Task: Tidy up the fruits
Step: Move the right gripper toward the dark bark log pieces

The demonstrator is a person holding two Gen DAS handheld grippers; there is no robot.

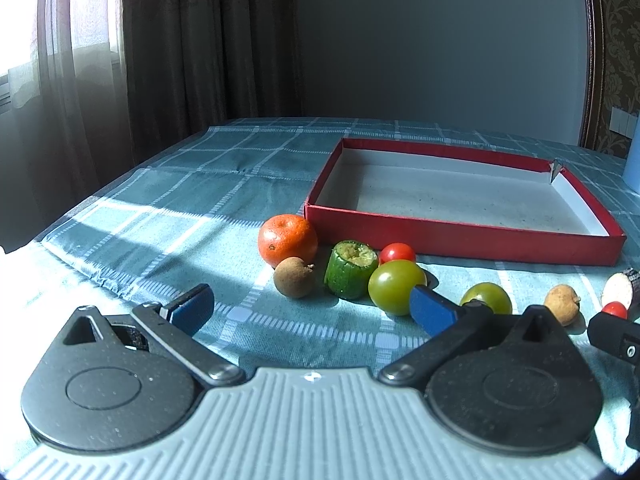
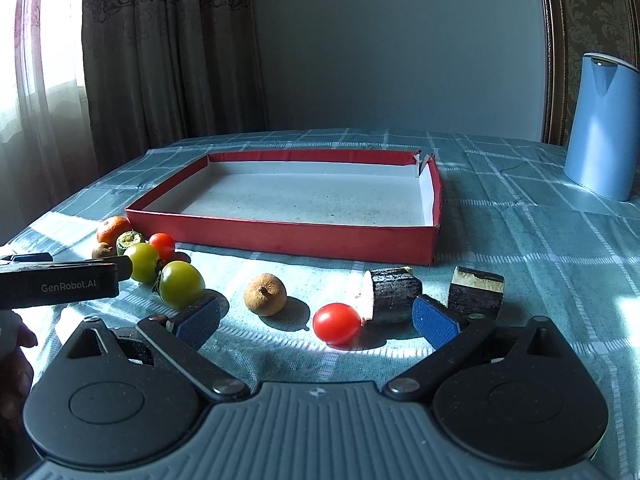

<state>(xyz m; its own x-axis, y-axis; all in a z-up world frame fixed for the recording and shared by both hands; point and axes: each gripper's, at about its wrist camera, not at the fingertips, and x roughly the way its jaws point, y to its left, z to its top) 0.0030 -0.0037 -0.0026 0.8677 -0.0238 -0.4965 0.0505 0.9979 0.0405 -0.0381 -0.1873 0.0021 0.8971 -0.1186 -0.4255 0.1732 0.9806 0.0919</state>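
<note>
A shallow red box (image 1: 460,236) (image 2: 280,236) with a white floor sits empty behind the produce. In the left wrist view an orange (image 1: 287,240), a brown longan (image 1: 293,277), a cucumber chunk (image 1: 350,269), a red cherry tomato (image 1: 397,253) and two green tomatoes (image 1: 396,286) (image 1: 487,297) lie ahead of my open, empty left gripper (image 1: 312,312). In the right wrist view my right gripper (image 2: 316,322) is open and empty; a red cherry tomato (image 2: 337,323) lies between its fingers, with a longan (image 2: 265,294) and two dark eggplant pieces (image 2: 394,294) (image 2: 476,292) just beyond.
A blue jug (image 2: 600,124) stands at the far right of the checked tablecloth (image 2: 540,248). The left gripper's body (image 2: 60,284) shows at the left of the right wrist view. Curtains and a window are to the left, a wall behind.
</note>
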